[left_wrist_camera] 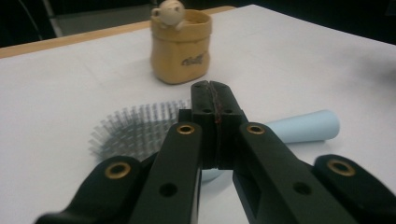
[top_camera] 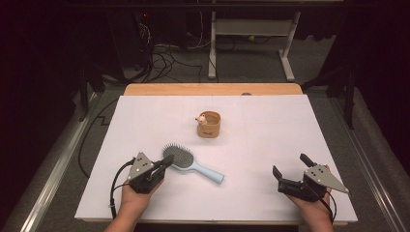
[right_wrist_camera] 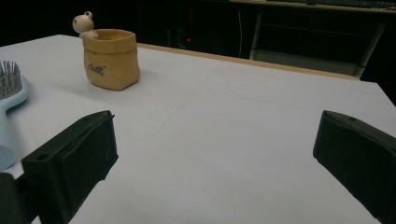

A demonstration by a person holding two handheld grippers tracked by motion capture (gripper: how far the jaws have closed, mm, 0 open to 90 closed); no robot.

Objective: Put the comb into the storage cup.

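Clearly the hairbrush (top_camera: 186, 162) lies just ahead of the left claw (top_camera: 167, 161), on the white surface (top_camera: 270, 121), its bristled head nearest that claw and its pale blue handle running away toward the person's right and a little nearer them. So the long axis crosses the left claw's line of reach at a slant, and the left hand is by far the nearer one. In the left gripper view the jaws are pressed together with nothing between them, their tips hanging over the brush where head meets handle; whether they touch it I cannot tell. The right claw (top_camera: 291, 171) sits well apart from the brush, jaws spread wide and empty. A tan pot (top_camera: 209, 124) with a small figure on its rim stands farther back.
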